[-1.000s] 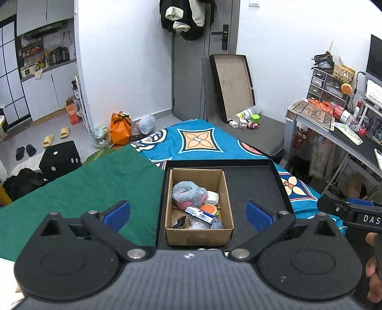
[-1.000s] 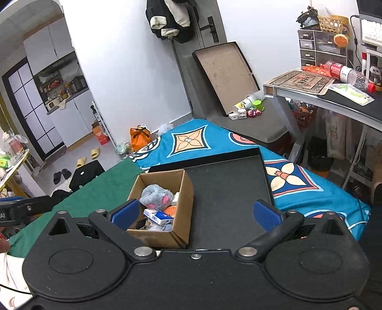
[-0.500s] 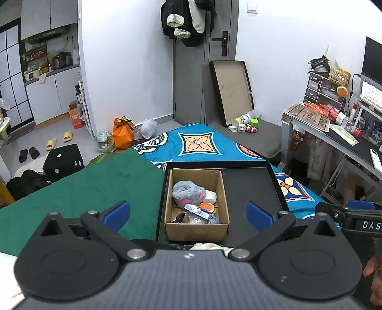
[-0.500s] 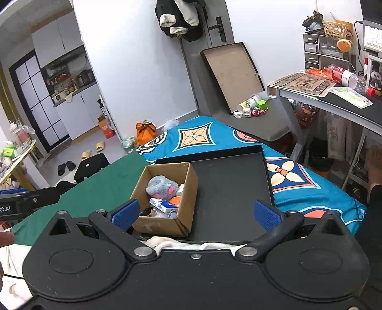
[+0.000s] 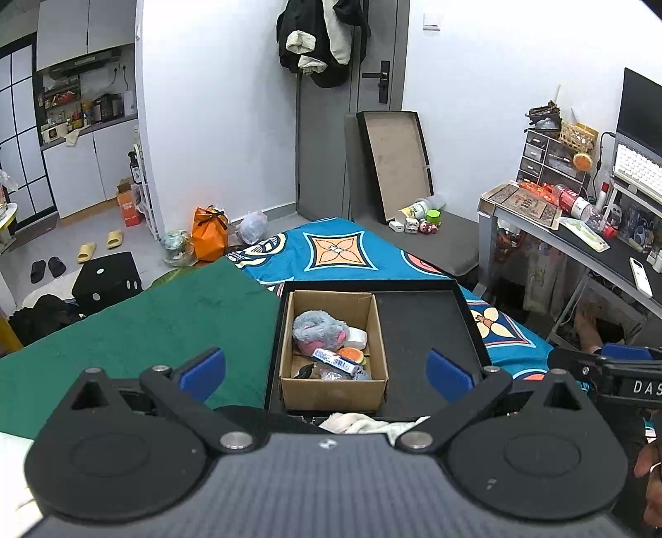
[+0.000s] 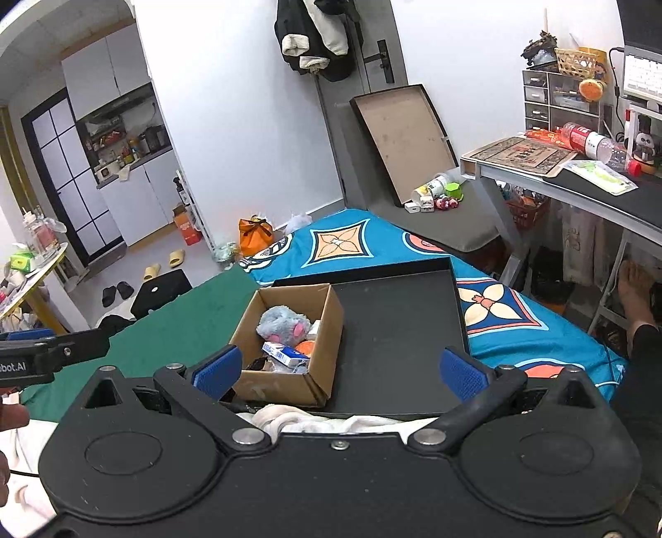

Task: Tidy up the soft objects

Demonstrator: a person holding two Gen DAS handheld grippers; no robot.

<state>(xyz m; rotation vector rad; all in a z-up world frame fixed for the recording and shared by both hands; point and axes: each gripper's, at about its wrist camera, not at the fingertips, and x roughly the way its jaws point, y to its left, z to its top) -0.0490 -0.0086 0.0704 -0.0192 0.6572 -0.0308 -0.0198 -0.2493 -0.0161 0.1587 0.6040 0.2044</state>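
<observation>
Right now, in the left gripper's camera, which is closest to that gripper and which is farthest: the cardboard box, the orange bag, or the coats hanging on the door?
From the left gripper:
1. Cardboard box, straight ahead, sitting in the black tray.
2. Orange bag, on the floor beyond the bed, ahead to the left.
3. Coats, hanging high on the door at the far wall.

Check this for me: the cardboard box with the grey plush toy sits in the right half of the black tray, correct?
Not quite. The cardboard box with the grey plush toy sits in the left half of the black tray; the right half is bare, as the left wrist view shows.
</observation>
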